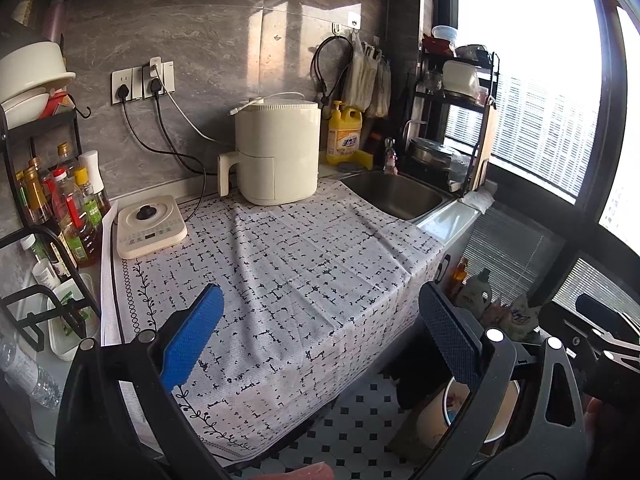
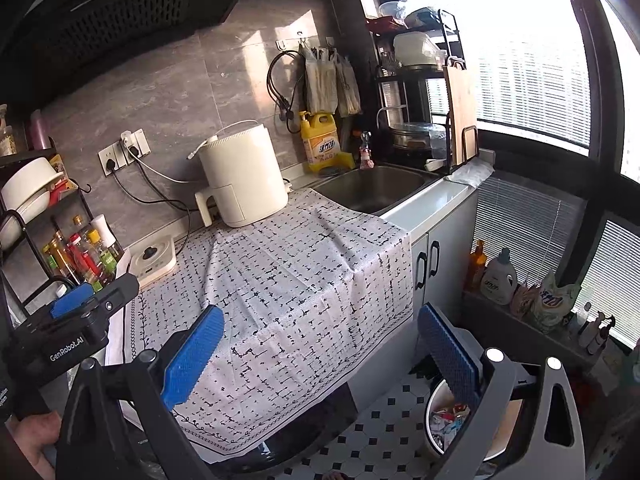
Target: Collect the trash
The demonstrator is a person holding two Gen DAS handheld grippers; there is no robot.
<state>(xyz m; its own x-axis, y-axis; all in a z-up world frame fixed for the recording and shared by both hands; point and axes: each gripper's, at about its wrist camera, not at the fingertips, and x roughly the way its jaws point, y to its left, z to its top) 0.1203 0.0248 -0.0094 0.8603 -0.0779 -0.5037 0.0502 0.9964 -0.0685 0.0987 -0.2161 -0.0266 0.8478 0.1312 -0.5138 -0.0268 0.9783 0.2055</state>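
The bin point(image 2: 434, 408) is a round white pail on the tiled floor, below the counter's right end. Crumpled red and white wrappers point(image 2: 450, 420) lie inside it. In the left wrist view its rim point(image 1: 436, 416) shows behind the right finger. My right gripper point(image 2: 320, 354) is open above the counter's front edge with nothing between its blue pads point(image 2: 192, 356). My left gripper point(image 1: 320, 340) is open and empty too, over the patterned cloth point(image 1: 288, 272). In the right wrist view the left gripper point(image 2: 72, 304) sits at the far left. I see no loose trash on the cloth.
A cream air fryer point(image 1: 276, 152) and an induction cooker point(image 1: 150, 226) stand on the cloth. Sauce bottles point(image 1: 72, 208) fill the left rack. The sink point(image 1: 396, 194) with yellow detergent point(image 1: 344, 132) is at the right. Bottles and bags point(image 2: 520, 284) line the windowsill.
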